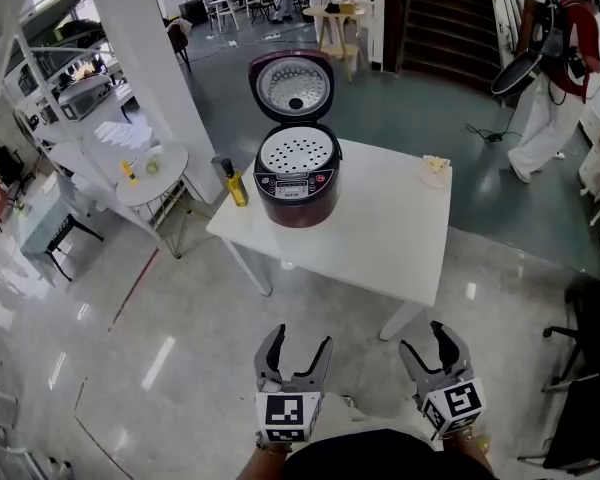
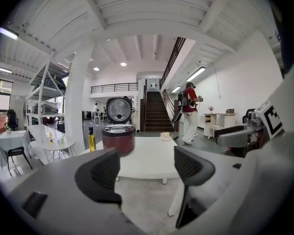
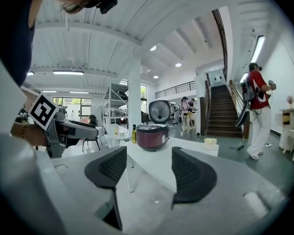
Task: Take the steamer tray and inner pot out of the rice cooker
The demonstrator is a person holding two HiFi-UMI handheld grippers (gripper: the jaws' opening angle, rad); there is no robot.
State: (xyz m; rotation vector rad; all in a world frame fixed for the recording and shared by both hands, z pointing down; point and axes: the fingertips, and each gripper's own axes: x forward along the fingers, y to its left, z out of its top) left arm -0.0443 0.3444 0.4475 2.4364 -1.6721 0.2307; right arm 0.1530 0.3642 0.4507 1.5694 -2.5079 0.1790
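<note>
head view: rice cooker [image 1: 298, 183] sits on the white table [image 1: 380, 238], near its far-left corner, lid [image 1: 292, 88] swung up & open. steamer tray [image 1: 298, 152], pale w/ rows of holes, still seated in the cooker's mouth. inner pot not visible, prob. under the tray. yellow oil bottle [image 1: 236, 183] just beside the cooker on its left. left gripper [image 1: 300, 340] & right gripper [image 1: 427, 340] are at the bottom of frame over the floor, well apart from the table, both w/ jaws spread and nothing in them. judgement: lid open is all that's ready; tray out, then pot out, both left to do, approach not yet made.

left gripper view: jaws apart, only floor & table edge between them, so it's released. cooker [image 2: 118, 138] far ahead on the table [image 2: 147, 160], dark red body, round lid [image 2: 119, 110] standing upright behind it.

right gripper view: jaws apart too, empty. cooker [image 3: 152, 136] seen beyond them toward the table's [image 3: 186, 153] far end, lid [image 3: 159, 111] up. tray too small to make out here.
</note>
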